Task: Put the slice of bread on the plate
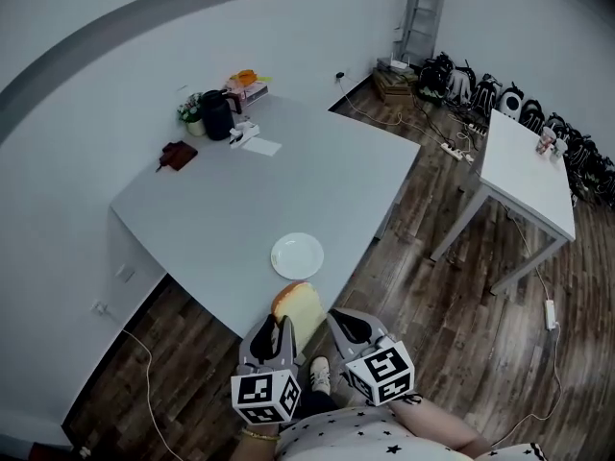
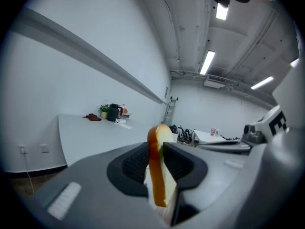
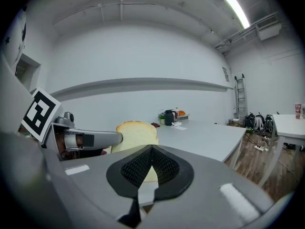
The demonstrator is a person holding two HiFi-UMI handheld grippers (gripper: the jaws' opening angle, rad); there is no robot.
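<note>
A slice of bread (image 1: pixel 299 304) with a brown crust stands upright on edge between the pads of my left gripper (image 1: pixel 277 330), which is shut on it just off the grey table's (image 1: pixel 221 219) near corner. In the left gripper view the slice (image 2: pixel 156 166) is seen edge-on between the jaws of that gripper (image 2: pixel 159 152). A white plate (image 1: pixel 297 255) lies empty on the table just beyond the bread. My right gripper (image 1: pixel 344 323) hangs beside it to the right, its jaws (image 3: pixel 151 152) shut on nothing; the bread (image 3: pixel 136 133) shows behind them.
At the table's far end stand a black kettle (image 1: pixel 217 115), a small potted plant (image 1: pixel 191 111), a brown object (image 1: pixel 179 155) and a paper (image 1: pixel 261 146). A second white table (image 1: pixel 528 166) stands to the right. Bags and cables (image 1: pixel 480 89) line the far wall.
</note>
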